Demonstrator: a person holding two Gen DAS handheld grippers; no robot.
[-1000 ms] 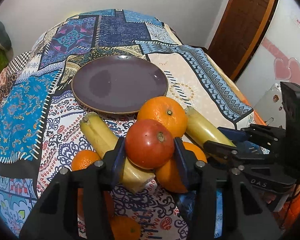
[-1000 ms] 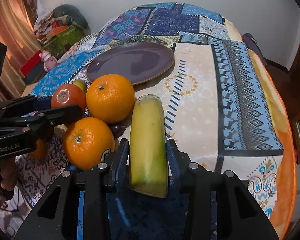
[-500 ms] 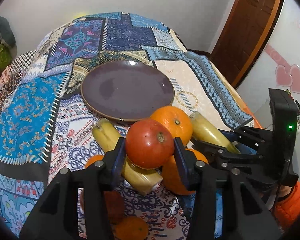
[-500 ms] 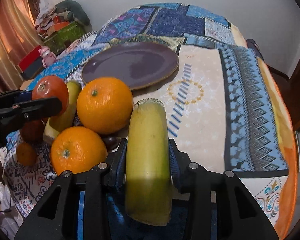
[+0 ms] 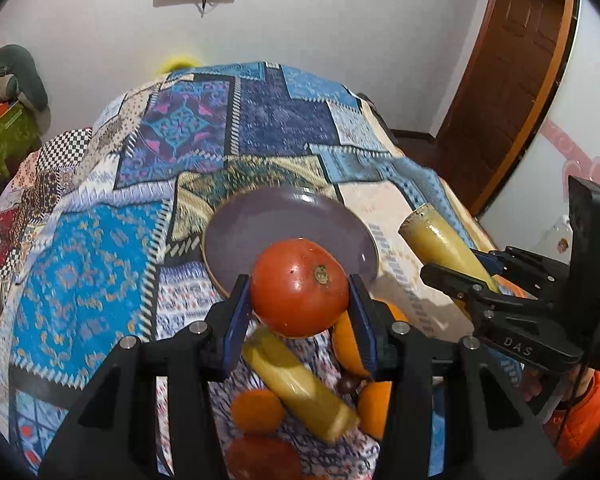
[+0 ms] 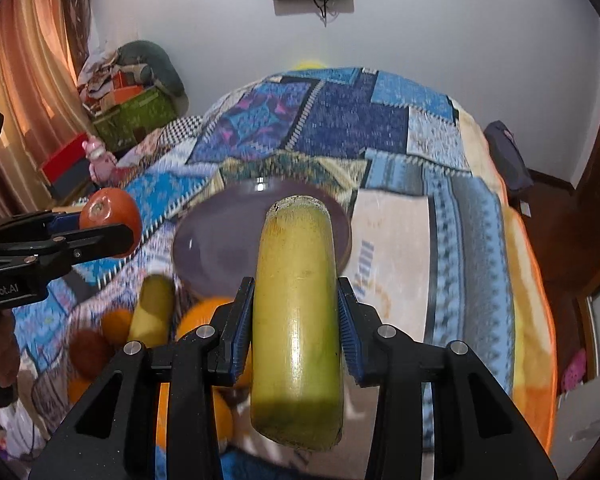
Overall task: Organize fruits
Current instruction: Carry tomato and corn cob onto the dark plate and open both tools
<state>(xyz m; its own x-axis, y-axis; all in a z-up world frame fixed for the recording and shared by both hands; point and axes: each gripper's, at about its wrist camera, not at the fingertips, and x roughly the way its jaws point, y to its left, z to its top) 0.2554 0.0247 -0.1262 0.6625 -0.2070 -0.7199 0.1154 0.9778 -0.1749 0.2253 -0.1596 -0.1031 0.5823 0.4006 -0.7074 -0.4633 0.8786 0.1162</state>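
My left gripper (image 5: 298, 300) is shut on a red tomato (image 5: 300, 286) and holds it in the air in front of the purple plate (image 5: 260, 232). My right gripper (image 6: 296, 320) is shut on a yellow-green banana piece (image 6: 298, 320), lifted above the table near the plate (image 6: 220, 240). In the left wrist view the right gripper (image 5: 452, 280) and its banana piece (image 5: 440, 240) are at the right. In the right wrist view the left gripper (image 6: 112, 232) and the tomato (image 6: 110, 212) are at the left. Below lie a second banana piece (image 5: 300, 384) and several oranges (image 5: 256, 408).
The table wears a patchwork patterned cloth (image 5: 100, 248). A brown door (image 5: 512, 80) stands at the right, boxes and cushions (image 6: 132, 92) at the left by a curtain. A dark red fruit (image 5: 260, 460) lies nearest me among the oranges.
Both grippers have risen with their fruit, the tomato and the banana piece, away from the pile. The pile now lies lower in both views and the plate looks farther off.
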